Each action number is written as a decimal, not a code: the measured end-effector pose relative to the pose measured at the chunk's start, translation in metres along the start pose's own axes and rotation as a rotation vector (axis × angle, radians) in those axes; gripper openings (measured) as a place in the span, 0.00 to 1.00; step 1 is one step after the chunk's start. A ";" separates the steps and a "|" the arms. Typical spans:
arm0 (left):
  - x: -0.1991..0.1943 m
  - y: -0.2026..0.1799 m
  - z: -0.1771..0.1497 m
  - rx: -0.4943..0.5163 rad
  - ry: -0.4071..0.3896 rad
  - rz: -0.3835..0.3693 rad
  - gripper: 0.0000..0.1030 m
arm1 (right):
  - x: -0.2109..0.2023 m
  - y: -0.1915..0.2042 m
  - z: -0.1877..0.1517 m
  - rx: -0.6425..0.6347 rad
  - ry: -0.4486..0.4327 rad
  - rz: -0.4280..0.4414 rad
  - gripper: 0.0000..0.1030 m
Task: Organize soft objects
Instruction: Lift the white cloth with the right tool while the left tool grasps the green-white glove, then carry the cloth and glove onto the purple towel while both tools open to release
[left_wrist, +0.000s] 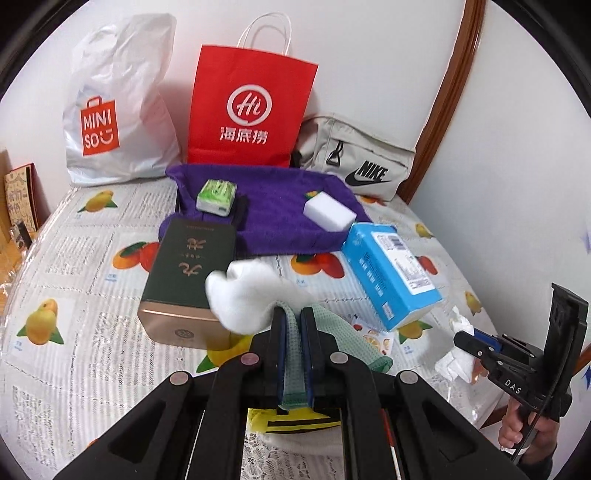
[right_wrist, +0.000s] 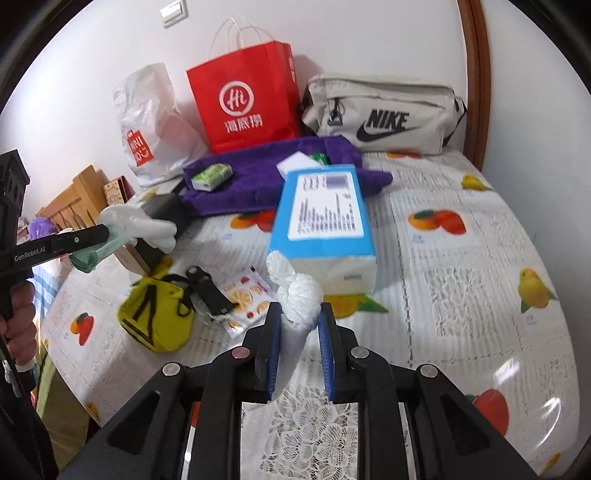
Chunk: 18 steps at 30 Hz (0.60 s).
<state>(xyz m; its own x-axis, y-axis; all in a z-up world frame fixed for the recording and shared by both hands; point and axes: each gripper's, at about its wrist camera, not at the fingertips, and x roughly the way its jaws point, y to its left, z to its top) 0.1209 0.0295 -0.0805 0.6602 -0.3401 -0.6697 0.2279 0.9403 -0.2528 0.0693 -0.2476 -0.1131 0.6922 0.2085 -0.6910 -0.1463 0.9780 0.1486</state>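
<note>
My left gripper (left_wrist: 293, 314) is shut on a pale green waffle cloth (left_wrist: 295, 354) with a white fluffy cloth (left_wrist: 247, 295) bunched at its tips, held above the table; both show in the right wrist view (right_wrist: 110, 236). My right gripper (right_wrist: 300, 314) is shut on a white knotted soft roll (right_wrist: 297, 299), also seen in the left wrist view (left_wrist: 456, 354). A purple towel (left_wrist: 280, 218) lies at the back with a green tissue pack (left_wrist: 216, 195) and a white sponge block (left_wrist: 328, 212) on it.
A blue tissue box (right_wrist: 325, 218) and a dark green tin (left_wrist: 188, 273) stand mid-table. A yellow pouch (right_wrist: 155, 317), black clip (right_wrist: 207, 288) and sticker sheet (right_wrist: 247, 295) lie at left. A red paper bag (left_wrist: 251, 110), Miniso bag (left_wrist: 118, 110) and Nike bag (left_wrist: 362, 158) line the wall.
</note>
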 end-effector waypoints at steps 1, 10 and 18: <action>-0.003 -0.001 0.002 0.001 -0.006 0.002 0.08 | -0.001 0.001 0.004 -0.002 -0.005 0.005 0.19; -0.015 -0.006 0.020 0.001 -0.026 0.019 0.08 | -0.003 0.007 0.034 -0.023 -0.024 0.037 0.19; -0.017 -0.009 0.042 -0.001 -0.048 0.036 0.08 | 0.000 0.013 0.066 -0.047 -0.042 0.055 0.19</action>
<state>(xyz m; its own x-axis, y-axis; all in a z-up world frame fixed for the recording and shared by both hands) 0.1372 0.0272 -0.0373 0.7017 -0.3049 -0.6440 0.2027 0.9519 -0.2299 0.1140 -0.2346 -0.0645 0.7110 0.2625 -0.6524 -0.2173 0.9643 0.1512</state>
